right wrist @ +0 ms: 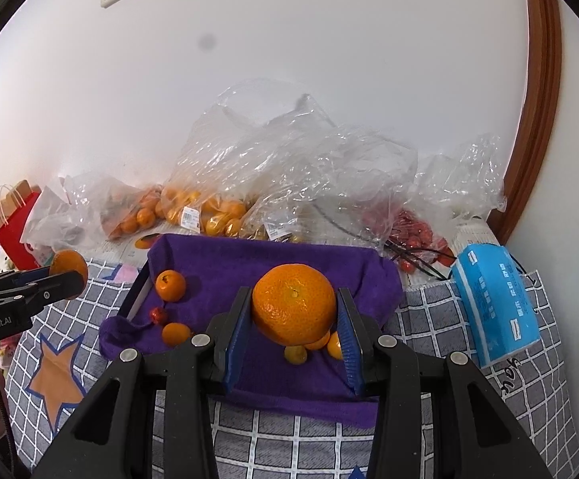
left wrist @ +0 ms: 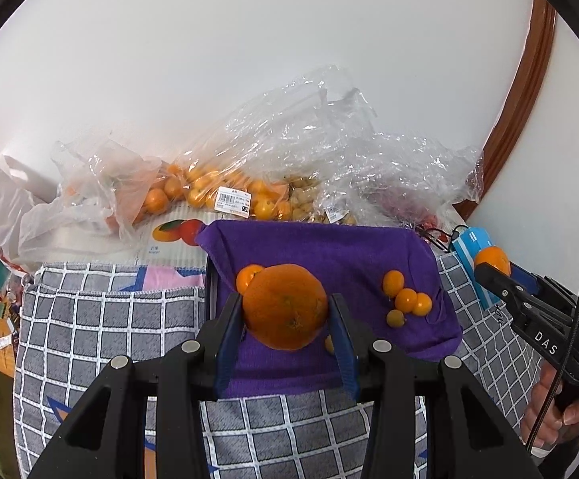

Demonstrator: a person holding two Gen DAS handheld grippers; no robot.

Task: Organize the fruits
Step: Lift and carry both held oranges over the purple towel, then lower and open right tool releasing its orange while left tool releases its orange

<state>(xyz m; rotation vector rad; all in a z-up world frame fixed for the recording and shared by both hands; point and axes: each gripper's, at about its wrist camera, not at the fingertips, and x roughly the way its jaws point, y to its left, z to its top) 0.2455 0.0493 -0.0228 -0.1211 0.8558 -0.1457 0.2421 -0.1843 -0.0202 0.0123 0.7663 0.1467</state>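
- Purple cloth (left wrist: 329,255) covers a tray on the checked blanket (left wrist: 110,319); both your held fruits hang over it.
- Left gripper (left wrist: 287,319) is clamped on a big orange (left wrist: 285,305), blue pads pressing both its sides. The orange sits above the cloth's left half, as the left view shows it.
- Right gripper (right wrist: 293,319) is clamped on a second orange (right wrist: 294,303), stem end facing the camera, over the cloth's right half.
- Neither orange touches the cloth that I can tell; both look lifted clear of it.
- Key relation: the drop spot lies straight ahead and below each gripper, so each hand is already nearest its own side. No crossing needed.
- Under the left orange's far edge sits a small orange (left wrist: 249,277), close behind it. You probably want to set down beside that, not on it.
- Under the right orange lie small fruits (right wrist: 295,354), just peeking from beneath. In the left view these are the cluster (left wrist: 407,299) on the cloth's right. Likely crush or roll risk if you lower straight down.
- Cloth's left part in the right view holds another orange (right wrist: 171,285), a small red fruit (right wrist: 158,315) and one more orange fruit (right wrist: 175,333), spaced apart.
- Oranges are round, no long axis; they can roll on the soft cloth once let go.
- Plastic bags (right wrist: 249,159) of more fruit line the wall behind, well apart from both grippers.
- Blue pack (right wrist: 497,303) lies right of the cloth, out of your way.
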